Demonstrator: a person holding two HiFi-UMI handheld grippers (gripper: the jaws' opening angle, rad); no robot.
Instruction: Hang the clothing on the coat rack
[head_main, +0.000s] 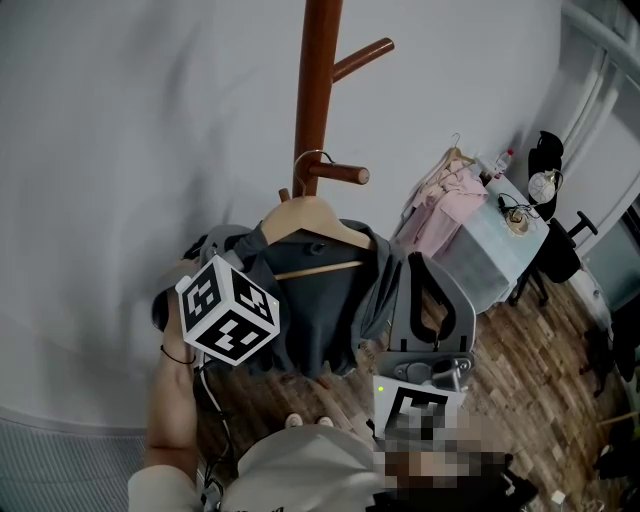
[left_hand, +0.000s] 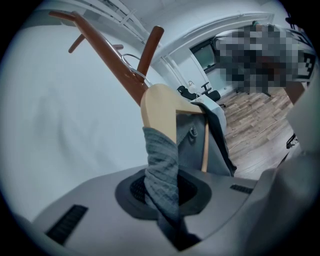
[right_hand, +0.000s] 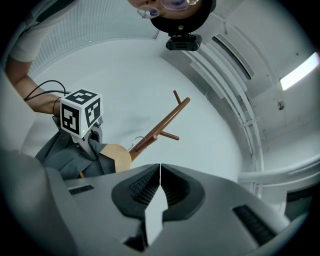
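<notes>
**Head view.** Rack (head_main: 316, 80) stands against the wall. The hanger (head_main: 310, 220) sits just under the lower peg (head_main: 338, 174), and its wire hook (head_main: 308, 158) appears looped over that peg, close to the pole. The grey garment (head_main: 320, 300) is draped on the hanger, with both shoulders covered. The left gripper is at the garment's left edge, its tips hidden behind the cube (head_main: 228, 310). The right gripper (head_main: 418, 268) is just beside the garment's right side, and I see no contact. Pink clothes (head_main: 445, 200) lie on a table well apart from the rack.

**Left gripper view.** The left gripper (left_hand: 162, 192) has its jaws clamped on a twisted fold of the garment. The fold runs up from the pads to the hanger end. The hook reads as sitting round the peg.

**Right gripper view.** The right gripper (right_hand: 160, 172) has its jaws together with nothing between them. It is angled up toward the wall and ceiling.

**Step in hand (judgement).** The hanging looks near done. What remains is to settle the garment and let go.
- Keep any tug on the fold light and straight down. A sideways pull could slide the hook toward the peg's free end.
- Spread the left jaws fully before drawing back, since knit snags on the pads.
- Withdraw along the fold, not across it.
- Keep the right gripper near the hanger's free shoulder to steady it if it swings.
</notes>
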